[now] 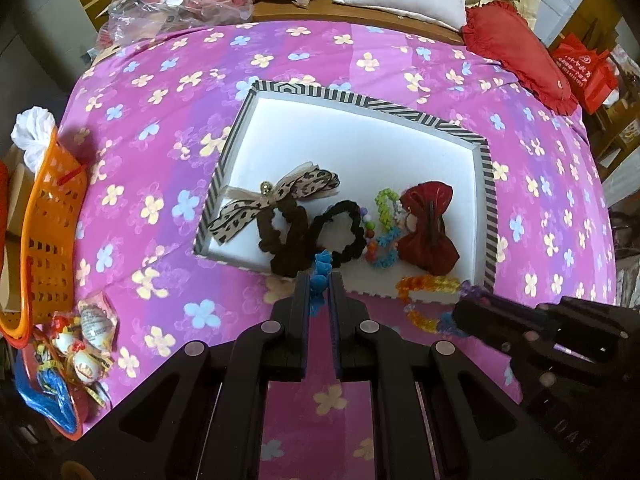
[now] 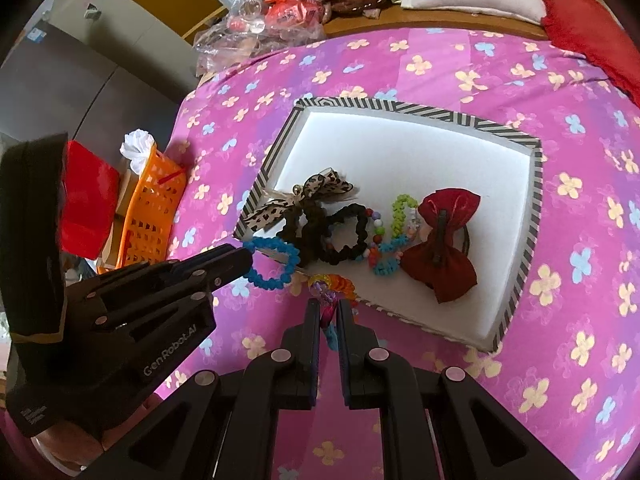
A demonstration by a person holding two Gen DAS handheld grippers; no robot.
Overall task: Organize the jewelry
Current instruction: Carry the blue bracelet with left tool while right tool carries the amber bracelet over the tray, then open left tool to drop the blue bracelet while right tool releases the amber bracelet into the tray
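The left gripper pinched a blue bead bracelet, the right gripper a multicoloured bracelet; both dangled just ahead of the fingers, at the striped tray's near edge

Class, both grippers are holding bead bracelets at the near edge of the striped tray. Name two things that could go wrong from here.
1. The blue bracelet held by the left gripper touches or overlaps the brown scrunchie; dropping it there could tangle them.
2. The multicolour bracelet in the right gripper straddles the tray rim, so on release it may fall onto the bedspread instead.
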